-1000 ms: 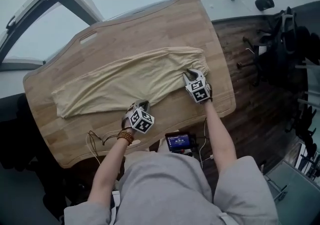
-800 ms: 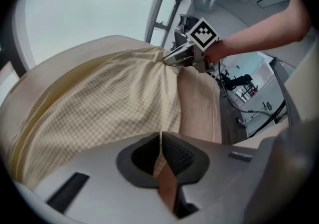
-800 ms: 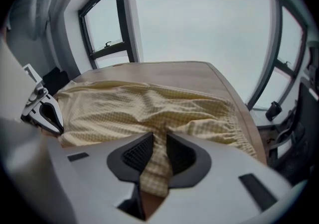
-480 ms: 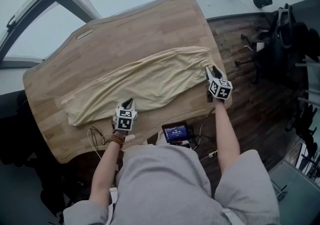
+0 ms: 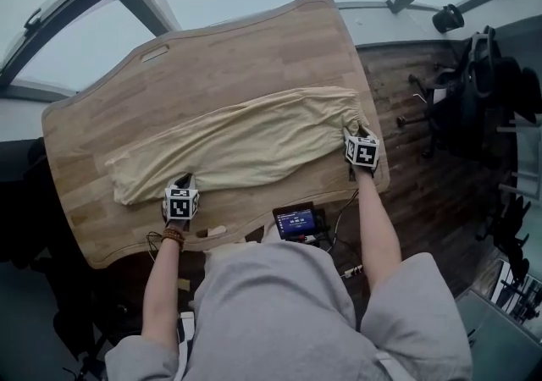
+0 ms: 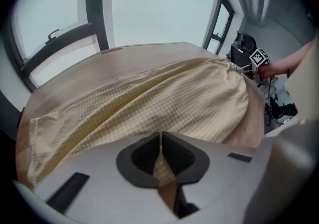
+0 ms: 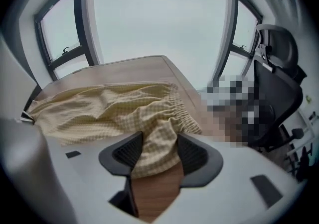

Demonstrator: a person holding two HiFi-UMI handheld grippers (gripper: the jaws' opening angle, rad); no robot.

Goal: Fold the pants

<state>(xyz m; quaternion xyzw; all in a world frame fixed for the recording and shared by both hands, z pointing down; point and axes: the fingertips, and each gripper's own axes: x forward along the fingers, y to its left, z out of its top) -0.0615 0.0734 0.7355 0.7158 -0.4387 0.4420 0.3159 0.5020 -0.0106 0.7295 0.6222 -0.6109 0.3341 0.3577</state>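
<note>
The yellow pants (image 5: 246,138) lie stretched flat across the wooden worktop (image 5: 212,57). The left gripper (image 5: 184,178) is closed on their near edge by the leg end. The right gripper (image 5: 354,130) has just been opening and now stands wide, with the waistband corner loose between its jaws.

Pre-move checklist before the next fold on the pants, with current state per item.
1. Left gripper shut on the near edge of the pants: ok.
2. Right gripper holding the waistband: not ok. Its jaws have just been opening; cloth lies between them but is not pinched.
3. Pants wholly on the table: ok.
4. Cloth smooth: not ok, bunched at the waistband.
5. Legs stacked evenly: cannot tell.
</note>
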